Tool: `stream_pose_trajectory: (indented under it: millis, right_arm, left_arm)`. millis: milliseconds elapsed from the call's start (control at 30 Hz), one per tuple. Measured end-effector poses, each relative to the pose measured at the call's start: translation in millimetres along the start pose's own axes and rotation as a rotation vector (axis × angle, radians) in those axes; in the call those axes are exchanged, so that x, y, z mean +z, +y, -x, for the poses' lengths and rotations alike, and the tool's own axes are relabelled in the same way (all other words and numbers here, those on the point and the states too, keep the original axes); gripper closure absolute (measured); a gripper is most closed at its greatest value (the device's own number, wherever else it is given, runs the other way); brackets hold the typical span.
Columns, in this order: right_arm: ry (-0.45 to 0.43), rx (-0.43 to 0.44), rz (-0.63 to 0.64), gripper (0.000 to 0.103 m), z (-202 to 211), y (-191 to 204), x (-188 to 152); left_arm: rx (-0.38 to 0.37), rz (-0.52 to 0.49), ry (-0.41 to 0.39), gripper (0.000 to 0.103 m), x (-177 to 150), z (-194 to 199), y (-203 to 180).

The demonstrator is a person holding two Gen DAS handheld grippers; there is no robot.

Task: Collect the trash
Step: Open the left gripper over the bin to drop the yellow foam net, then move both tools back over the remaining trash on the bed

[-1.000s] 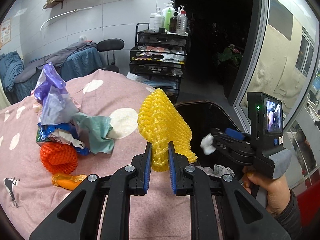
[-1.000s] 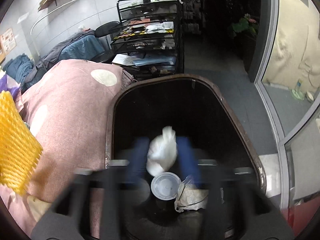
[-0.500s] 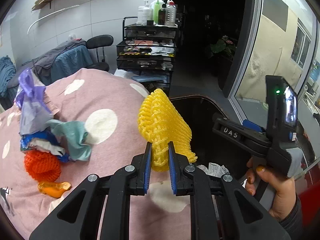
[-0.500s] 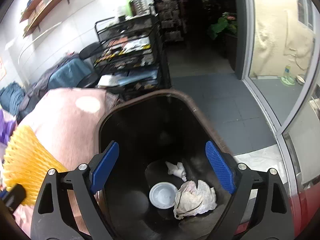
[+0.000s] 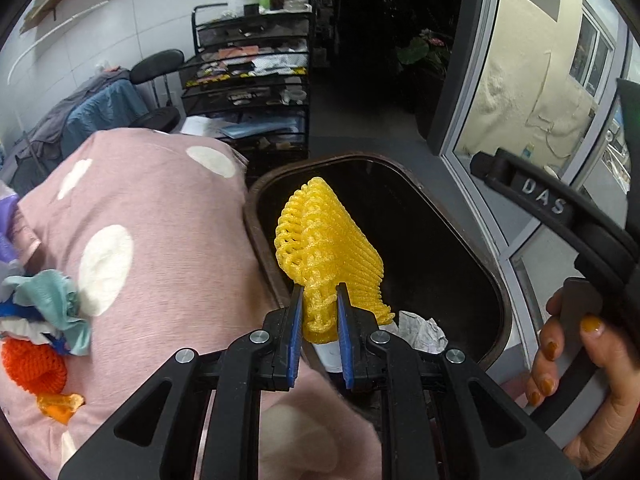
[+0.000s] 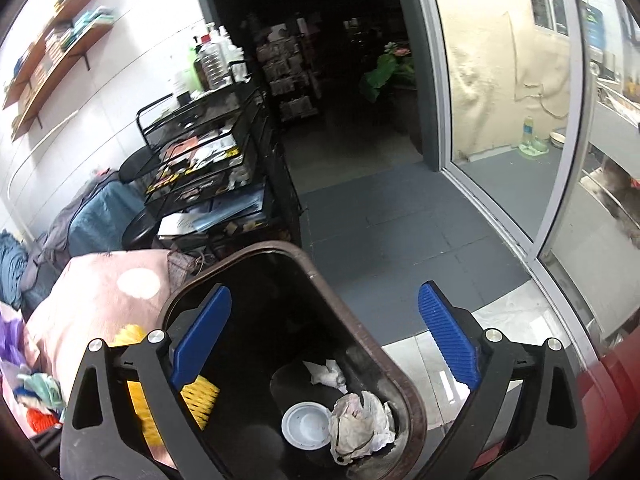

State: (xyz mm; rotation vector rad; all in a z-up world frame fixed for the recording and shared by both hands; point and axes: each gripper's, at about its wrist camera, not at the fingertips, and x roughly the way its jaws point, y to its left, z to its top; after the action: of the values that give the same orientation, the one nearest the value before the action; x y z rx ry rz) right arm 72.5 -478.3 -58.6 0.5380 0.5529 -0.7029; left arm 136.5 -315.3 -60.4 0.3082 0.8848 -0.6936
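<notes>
Over the bin (image 5: 494,292), left gripper (image 5: 319,312) clamps yellow foam net (image 5: 328,236); right gripper (image 6: 324,340) opening, empty

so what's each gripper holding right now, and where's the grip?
Left gripper pinches the yellow foam net by its narrow bottom end. Right gripper holds nothing; its jaws are opening above the trash bin.

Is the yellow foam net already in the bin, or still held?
Still held: the left hand-held gripper pinches the yellow foam net above the open bin, not yet dropped.
</notes>
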Motion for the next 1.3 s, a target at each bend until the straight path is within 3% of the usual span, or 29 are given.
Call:
stream_pose_trajectory:
  millis: [300, 367, 433, 533, 600, 867, 1067, 1300]
  right_arm:
    - [-0.038, -0.016, -0.067, 0.007, 6.8, -16.1, 5.9]
    - [-0.043, -0.015, -0.076, 0.006, 8.2, -17.8, 6.7]
    - [-0.050, -0.011, -0.083, 0.006, 10.1, -18.7, 6.9]
    - [-0.060, -0.011, -0.088, 0.006, 12.7, -19.7, 7.9]
    - [-0.063, -0.006, -0.088, 0.006, 13.8, -19.7, 8.5]
    - [-0.091, 0.032, -0.076, 0.006, 21.3, -12.2, 8.1]
    - [-0.100, 0.110, -0.021, 0.006, 28.6, 7.0, 3.1]
    - [-0.066, 0.248, 0.072, 0.006, 41.2, 42.7, -8.8]
  left_arm:
    - [-0.027, -0.016, 0.080, 0.084, 1.8, -28.2, -9.5]
    - [-0.036, -0.017, 0.089, 0.075, 1.1, -30.9, -9.3]
    - [-0.037, -0.011, 0.088, 0.048, -0.4, -31.6, -7.4]
    - [-0.057, -0.005, 0.074, 0.027, -0.7, -29.7, -7.0]
    - [-0.049, -0.004, 0.066, 0.022, -1.3, -29.4, -6.9]
    - [-0.039, 0.025, 0.023, 0.018, -3.6, -14.6, 0.9]
    - [0.056, -0.038, -0.090, 0.016, -15.3, 29.9, 3.1]
    - [0.137, 0.038, -0.160, 0.013, -39.8, 74.5, 46.5]
